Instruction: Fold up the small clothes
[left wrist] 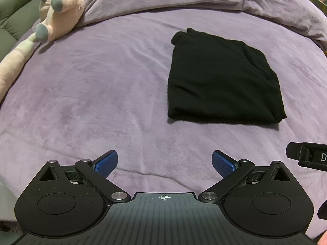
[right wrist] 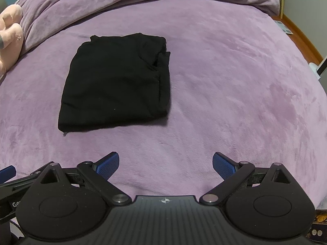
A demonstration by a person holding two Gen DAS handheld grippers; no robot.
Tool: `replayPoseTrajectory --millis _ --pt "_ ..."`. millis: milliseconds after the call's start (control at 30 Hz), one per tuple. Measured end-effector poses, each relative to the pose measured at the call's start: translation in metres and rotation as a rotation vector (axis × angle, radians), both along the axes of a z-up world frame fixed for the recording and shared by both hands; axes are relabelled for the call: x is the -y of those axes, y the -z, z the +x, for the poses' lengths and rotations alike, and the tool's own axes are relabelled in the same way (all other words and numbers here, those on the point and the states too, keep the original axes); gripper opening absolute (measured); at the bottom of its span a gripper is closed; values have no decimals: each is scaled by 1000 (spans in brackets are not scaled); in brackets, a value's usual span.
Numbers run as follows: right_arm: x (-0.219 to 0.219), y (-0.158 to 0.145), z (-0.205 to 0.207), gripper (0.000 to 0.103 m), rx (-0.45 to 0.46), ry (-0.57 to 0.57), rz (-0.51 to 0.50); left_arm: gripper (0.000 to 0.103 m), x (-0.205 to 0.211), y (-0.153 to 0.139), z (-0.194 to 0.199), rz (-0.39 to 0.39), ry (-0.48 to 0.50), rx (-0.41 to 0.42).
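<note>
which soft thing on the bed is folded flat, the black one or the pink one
The black garment, folded into a flat rectangle on the purple blanket. The pink plush toy lies lumpy and unfolded at the far left edge.

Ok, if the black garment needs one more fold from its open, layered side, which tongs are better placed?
Probably the right tongs. The black garment shows its loose layered edges on its right side, which faces them. The left tongs face the smooth folded side. Both are open, empty and short of the cloth.
</note>
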State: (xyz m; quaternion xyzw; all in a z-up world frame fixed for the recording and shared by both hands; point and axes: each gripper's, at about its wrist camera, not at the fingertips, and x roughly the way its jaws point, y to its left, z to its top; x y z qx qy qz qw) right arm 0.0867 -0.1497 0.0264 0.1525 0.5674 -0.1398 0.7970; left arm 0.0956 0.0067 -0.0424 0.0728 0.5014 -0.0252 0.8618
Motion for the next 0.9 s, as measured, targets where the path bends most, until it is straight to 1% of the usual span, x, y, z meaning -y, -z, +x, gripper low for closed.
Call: replayPoseTrajectory --millis 900 --pt "0 -1 -2 98 3 11 9 102 1 0 -2 -12 2 -8"
